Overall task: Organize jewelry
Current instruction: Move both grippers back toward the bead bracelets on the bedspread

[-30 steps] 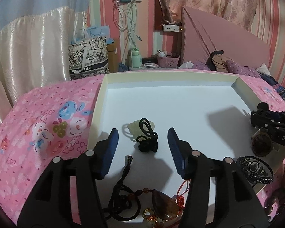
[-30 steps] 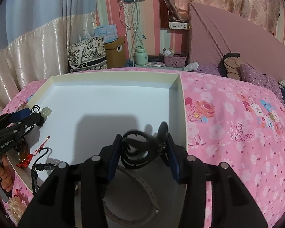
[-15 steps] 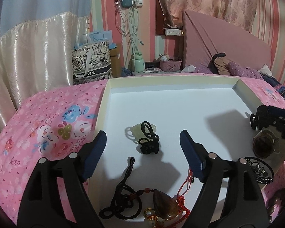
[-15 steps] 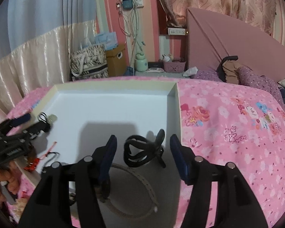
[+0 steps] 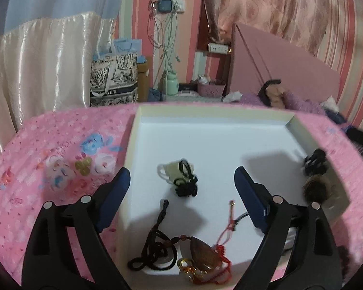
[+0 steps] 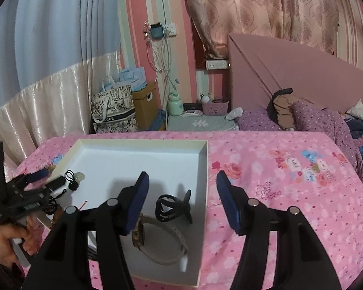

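A shallow white tray [image 5: 215, 113] [image 6: 203, 159] lies on a pink floral bedspread. In it are a pale jade pendant with black cord [image 5: 179, 174] [image 6: 76, 177], a brown pendant with black cord and red tassel [image 5: 200, 253], a black strap piece [image 6: 171, 206] [image 5: 315, 162] and a beige-strap watch [image 6: 162, 244] [image 5: 317, 191]. My left gripper [image 5: 181, 193] is open and empty above the jade pendant; it also shows in the right wrist view [image 6: 46, 177]. My right gripper [image 6: 181, 200] is open and empty, raised above the black strap piece.
The pink bedspread [image 6: 290, 181] spreads right of the tray. A headboard [image 6: 290, 72], purple pillows [image 6: 314, 116] and a nightstand with a pink basket [image 6: 215, 102] stand behind. A patterned tote bag [image 6: 113, 111] and cream curtain [image 5: 36, 67] are at left.
My right gripper opened wide, let go of the black strap piece and rose away from the tray. My left gripper opened wider and pulled back.
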`<state>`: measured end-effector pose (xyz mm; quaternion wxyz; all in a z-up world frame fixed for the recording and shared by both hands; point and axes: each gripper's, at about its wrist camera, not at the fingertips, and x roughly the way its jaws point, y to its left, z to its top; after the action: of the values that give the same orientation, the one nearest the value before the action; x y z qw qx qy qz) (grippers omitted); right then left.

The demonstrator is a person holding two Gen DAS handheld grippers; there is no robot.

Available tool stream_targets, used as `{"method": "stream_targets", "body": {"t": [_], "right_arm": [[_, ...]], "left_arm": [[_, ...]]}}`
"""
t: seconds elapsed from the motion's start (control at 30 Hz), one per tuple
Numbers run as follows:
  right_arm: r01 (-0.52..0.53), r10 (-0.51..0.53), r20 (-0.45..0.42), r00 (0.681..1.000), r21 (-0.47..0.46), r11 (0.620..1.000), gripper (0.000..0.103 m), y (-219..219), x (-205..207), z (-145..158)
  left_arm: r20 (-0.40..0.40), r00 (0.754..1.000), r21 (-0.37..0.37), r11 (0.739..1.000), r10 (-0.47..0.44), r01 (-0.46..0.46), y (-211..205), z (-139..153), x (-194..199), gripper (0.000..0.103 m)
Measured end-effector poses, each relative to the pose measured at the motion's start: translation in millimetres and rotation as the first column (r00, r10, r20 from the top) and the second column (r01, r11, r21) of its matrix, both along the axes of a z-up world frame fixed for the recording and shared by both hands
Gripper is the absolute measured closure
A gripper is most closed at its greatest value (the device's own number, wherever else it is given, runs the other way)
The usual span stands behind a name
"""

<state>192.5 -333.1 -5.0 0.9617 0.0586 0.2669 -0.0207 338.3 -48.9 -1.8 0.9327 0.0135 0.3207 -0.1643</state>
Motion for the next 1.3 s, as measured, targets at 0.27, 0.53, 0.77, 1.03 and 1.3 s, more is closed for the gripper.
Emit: {"method": "stream_targets", "body": {"t": [0.27, 0.53, 0.77, 1.03, 1.3], "right_arm": [[-0.027, 0.026, -0.004, 1.000, -0.036, 0.999, 0.045, -1.7, -42.2, 2.8], [-0.050, 0.050, -0.019, 0.999, -0.024, 0.998, 0.044, -7.2, -97.2, -24.4], [-0.037, 0.037, -0.035, 0.999, 0.005, 0.999, 0.042, -13.9, -120.2, -38.5], [-0.013, 0.012, -0.104, 0.994, -0.014, 1.000, 0.039, -1.8, -159.5, -53.4], [-0.029, 0.021, -0.223, 0.975, -0.036, 0.999, 0.039, 35.6, -157.1, -81.2]], "left_arm": [[0.093, 0.996, 0.014, 1.000, 0.016, -0.018, 26.4, 57.5, -47.7, 0.007], [0.035, 0.999, 0.050, 0.999, -0.013, 0.011, 55.9, 23.5, -129.1, 0.007], [-0.043, 0.998, 0.084, 0.995, -0.049, 0.052, 72.3, -6.1, -205.1, 0.007], [-0.110, 0.990, 0.136, 0.985, -0.089, 0.103, 61.3, -36.5, -242.6, 0.011], [-0.199, 0.973, 0.173, 0.973, -0.119, 0.154, 40.2, -59.1, -219.0, 0.037]]}}
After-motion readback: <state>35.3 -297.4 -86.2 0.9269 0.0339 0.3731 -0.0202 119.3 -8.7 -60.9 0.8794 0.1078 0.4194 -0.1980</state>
